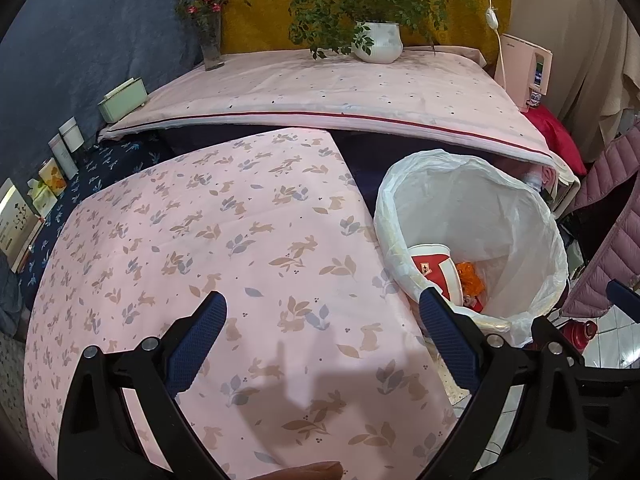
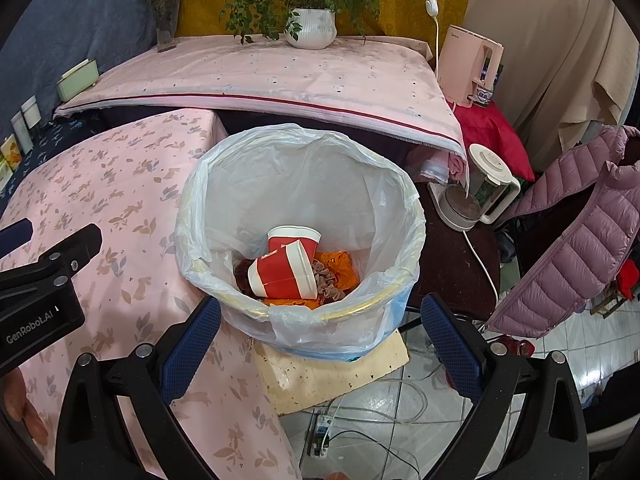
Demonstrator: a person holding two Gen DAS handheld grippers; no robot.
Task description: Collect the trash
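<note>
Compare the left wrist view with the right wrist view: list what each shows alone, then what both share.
Left wrist only: the book at the far left edge.
Right wrist only: the white kettle, the foam block under the bin, and floor cables.
Both: the lined trash bin, red paper cups, potted plant, and pink rabbit-print cloth.

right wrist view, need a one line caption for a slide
Open right hand-held gripper above a lined trash bin holding two red paper cups.
</note>
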